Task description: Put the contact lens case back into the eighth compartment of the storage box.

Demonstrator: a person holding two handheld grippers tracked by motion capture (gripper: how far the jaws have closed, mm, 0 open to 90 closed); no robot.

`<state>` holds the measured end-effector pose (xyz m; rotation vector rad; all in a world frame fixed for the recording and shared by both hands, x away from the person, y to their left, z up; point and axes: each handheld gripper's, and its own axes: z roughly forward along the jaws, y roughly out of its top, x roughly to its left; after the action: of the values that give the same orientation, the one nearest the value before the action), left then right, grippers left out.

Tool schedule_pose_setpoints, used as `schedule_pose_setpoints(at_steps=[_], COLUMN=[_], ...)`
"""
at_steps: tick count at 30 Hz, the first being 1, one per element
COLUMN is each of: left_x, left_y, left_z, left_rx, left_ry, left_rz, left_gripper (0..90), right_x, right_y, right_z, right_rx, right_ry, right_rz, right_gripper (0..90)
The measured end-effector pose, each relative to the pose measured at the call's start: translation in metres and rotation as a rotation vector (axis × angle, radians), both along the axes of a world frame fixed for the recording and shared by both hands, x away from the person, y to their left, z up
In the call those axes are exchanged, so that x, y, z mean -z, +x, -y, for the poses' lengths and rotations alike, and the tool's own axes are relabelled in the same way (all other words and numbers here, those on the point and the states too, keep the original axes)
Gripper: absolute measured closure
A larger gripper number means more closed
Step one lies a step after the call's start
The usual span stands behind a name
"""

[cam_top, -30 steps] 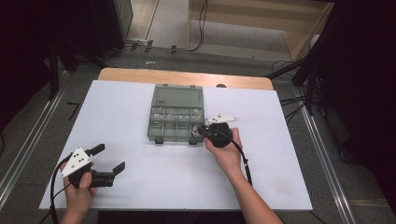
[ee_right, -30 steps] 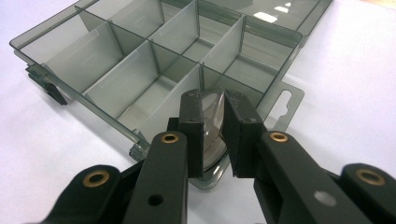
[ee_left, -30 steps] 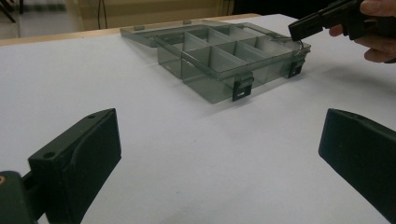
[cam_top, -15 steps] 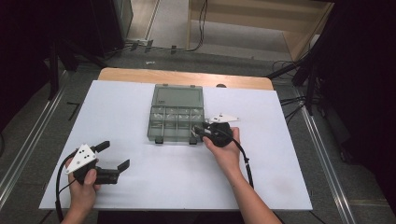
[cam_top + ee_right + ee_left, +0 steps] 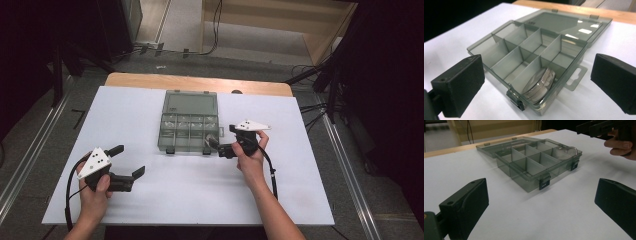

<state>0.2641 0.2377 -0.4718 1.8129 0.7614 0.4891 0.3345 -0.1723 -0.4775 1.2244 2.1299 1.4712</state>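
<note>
A smoky, see-through plastic box (image 5: 190,124) sits mid-table on the white sheet (image 5: 165,197), its flat lid (image 5: 191,104) folded back toward the far edge. Inside, thin grey walls cut it into two rows of small square cells; two dark latches clip the near wall. The box's long side runs left to right across the table.

A round, flat metal disc (image 5: 539,85) with a shiny rim leans tilted in the near right corner cell, propped against the wall, its face turned up toward the divider.

The right gripper (image 5: 221,142) hovers just beside that corner, pointing left at the box. Its blocky matte black jaws have just been opening and now stand wide, with the disc's cell ahead of them and nothing pressed between the pads.

The left gripper (image 5: 129,160) is well apart, at the near left of the sheet, jaws wide and empty, aimed right toward the box.
</note>
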Motion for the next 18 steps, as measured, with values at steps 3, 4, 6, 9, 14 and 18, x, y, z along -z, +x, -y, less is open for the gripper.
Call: schedule_pose_setpoints(at_steps=[3, 4, 6, 9, 14, 18], left_x=[-0.003, -0.004, -0.007, -0.009, -0.011, -0.011], left_y=[0.004, 0.005, 0.008, 0.014, 0.023, 0.03], left_z=[0.003, 0.004, 0.006, 0.009, 0.015, 0.02], left_rx=[0.006, 0.01, 0.011, 0.04, 0.051, 0.052], left_ry=[0.001, 0.001, -0.002, -0.014, -0.016, -0.029], left_rz=[0.004, 0.004, 0.003, -0.01, -0.018, -0.025], left_gripper=[0.0, 0.0, 0.0, 0.0, 0.0, 0.0], right_x=[-0.003, -0.004, -0.004, -0.005, -0.003, -0.004], right_y=[-0.002, -0.002, -0.002, -0.002, -0.001, -0.001], right_z=[0.003, 0.004, 0.005, 0.007, 0.009, 0.012], right_rx=[0.004, 0.005, 0.003, 0.005, 0.004, 0.005], right_ry=[0.007, 0.005, 0.007, 0.007, 0.006, 0.005], right_rz=[0.017, 0.019, 0.027, 0.029, 0.023, 0.027], right_gripper=[0.0, 0.0, 0.0, 0.0, 0.0, 0.0])
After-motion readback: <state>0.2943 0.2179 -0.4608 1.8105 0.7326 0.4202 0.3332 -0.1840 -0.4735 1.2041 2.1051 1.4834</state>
